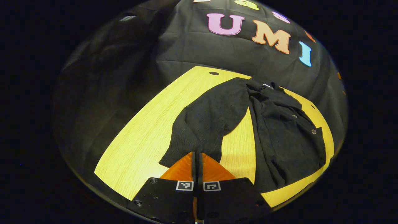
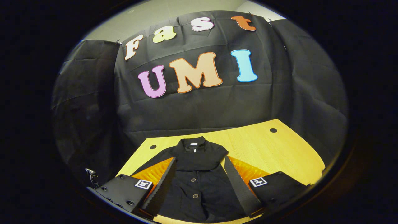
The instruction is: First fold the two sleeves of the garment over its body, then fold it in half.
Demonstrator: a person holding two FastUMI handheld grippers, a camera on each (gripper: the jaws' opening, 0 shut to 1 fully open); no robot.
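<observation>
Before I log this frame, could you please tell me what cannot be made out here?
- Left gripper view: whether the left gripper pinches the cuff of the black knitted buttoned garment; its closed fingers hide the contact.
- Right gripper view: the garment's hem and sleeves, cut off by the view's edge and covered by the open right gripper.

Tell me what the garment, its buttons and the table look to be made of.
Garment: black knit-like fabric, matte, soft and wrinkling; exact fibre unclear. Buttons: small round discs with a dull sheen, plastic or metal. Table: light wood-grain top with a smooth finish, likely laminate.
</observation>
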